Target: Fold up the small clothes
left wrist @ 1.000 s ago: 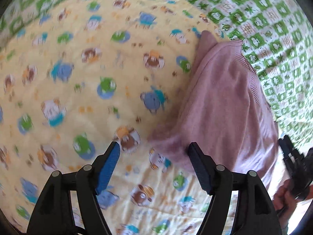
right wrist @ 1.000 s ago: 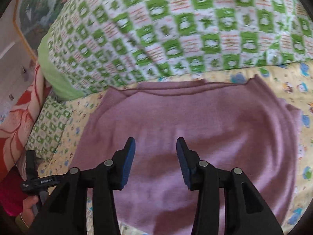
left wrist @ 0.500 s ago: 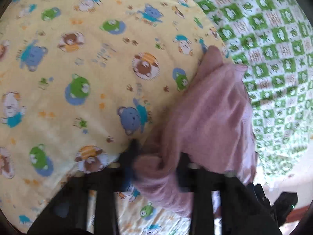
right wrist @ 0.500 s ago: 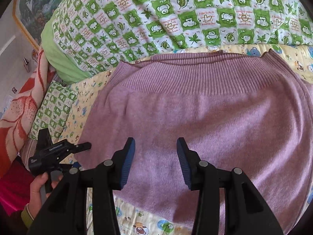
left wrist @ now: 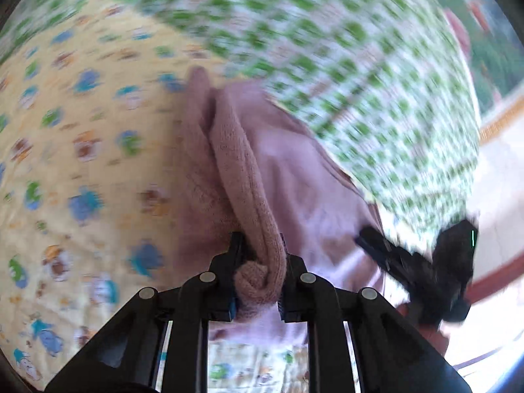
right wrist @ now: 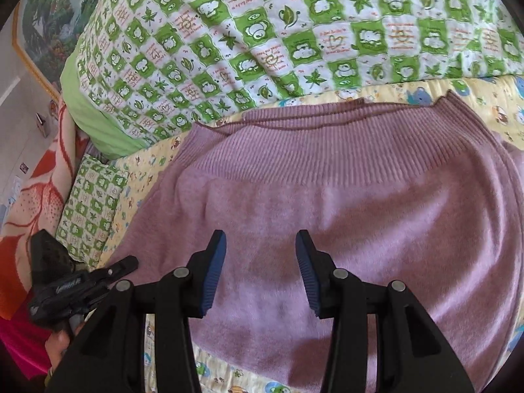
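A pink knit garment (right wrist: 344, 196) lies flat on the bed, ribbed hem toward the quilt. My left gripper (left wrist: 260, 245) has a bunched corner of the garment (left wrist: 262, 278) between its jaws. They are closing and the pads press on it, and a raised fold runs away from it. The left wrist view is blurred by motion. My right gripper (right wrist: 261, 239) hovers open over the garment's near middle, nothing between its fingers. Each gripper shows in the other's view: the right gripper (left wrist: 409, 262) at the right, the left gripper (right wrist: 82, 281) at lower left.
A yellow cartoon-print sheet (left wrist: 82, 163) covers the bed. A green checked quilt (right wrist: 262, 32) is heaped along the garment's far side. A small checked pillow (right wrist: 91, 206) and a red floral blanket (right wrist: 32, 196) lie at the left. A person's hand (right wrist: 59, 344) holds the left gripper.
The left gripper went from open beside the garment's corner to shut on it, then lifted the bunched corner and swung toward the quilt. The right gripper stayed put, open.
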The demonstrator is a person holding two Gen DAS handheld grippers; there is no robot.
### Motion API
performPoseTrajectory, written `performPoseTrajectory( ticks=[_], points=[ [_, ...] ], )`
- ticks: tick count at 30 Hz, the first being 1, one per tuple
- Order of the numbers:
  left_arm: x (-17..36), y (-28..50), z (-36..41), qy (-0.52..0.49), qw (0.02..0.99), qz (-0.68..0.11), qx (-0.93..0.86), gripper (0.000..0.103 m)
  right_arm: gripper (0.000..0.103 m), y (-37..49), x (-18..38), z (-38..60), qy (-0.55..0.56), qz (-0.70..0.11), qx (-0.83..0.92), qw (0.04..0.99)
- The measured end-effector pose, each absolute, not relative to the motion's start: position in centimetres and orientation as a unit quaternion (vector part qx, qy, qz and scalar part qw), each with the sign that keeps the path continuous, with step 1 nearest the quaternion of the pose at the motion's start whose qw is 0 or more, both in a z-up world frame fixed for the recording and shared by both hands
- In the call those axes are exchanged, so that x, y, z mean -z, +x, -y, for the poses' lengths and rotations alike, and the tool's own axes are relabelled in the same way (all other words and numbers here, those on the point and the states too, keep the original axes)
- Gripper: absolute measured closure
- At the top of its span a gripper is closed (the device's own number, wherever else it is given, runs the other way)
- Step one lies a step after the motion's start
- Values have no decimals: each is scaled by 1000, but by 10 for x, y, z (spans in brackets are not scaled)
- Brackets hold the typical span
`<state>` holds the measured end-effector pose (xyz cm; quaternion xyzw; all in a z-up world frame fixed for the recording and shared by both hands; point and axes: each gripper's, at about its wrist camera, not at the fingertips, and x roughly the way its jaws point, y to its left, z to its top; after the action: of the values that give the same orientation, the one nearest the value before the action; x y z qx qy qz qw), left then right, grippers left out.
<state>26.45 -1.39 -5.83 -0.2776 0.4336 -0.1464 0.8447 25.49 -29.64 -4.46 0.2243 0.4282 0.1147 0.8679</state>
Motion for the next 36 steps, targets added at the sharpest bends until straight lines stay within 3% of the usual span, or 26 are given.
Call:
performPoseTrajectory(
  ticks=[8, 18, 19, 22, 27, 36],
  points=[
    [72, 265, 59, -251, 838, -457, 163, 88, 28, 332, 26, 257, 237, -464, -217, 826],
    [77, 267, 71, -235, 841, -463, 153, 88, 27, 399, 44, 176, 151, -531, -263, 791],
    [76, 266, 75, -228, 842, -465, 153, 88, 29, 402, 47, 170, 148, -534, -271, 787],
    [71, 262, 86, -219, 843, -464, 158, 88, 89, 406, 48, 162, 120, -539, -262, 791],
    [52, 256, 114, -213, 837, -458, 210, 88, 90, 384, 20, 214, 165, -497, -252, 814],
    [43, 246, 237, -151, 801, -475, 332, 88, 90, 325, -5, 360, 217, -460, -165, 845]
  ],
)
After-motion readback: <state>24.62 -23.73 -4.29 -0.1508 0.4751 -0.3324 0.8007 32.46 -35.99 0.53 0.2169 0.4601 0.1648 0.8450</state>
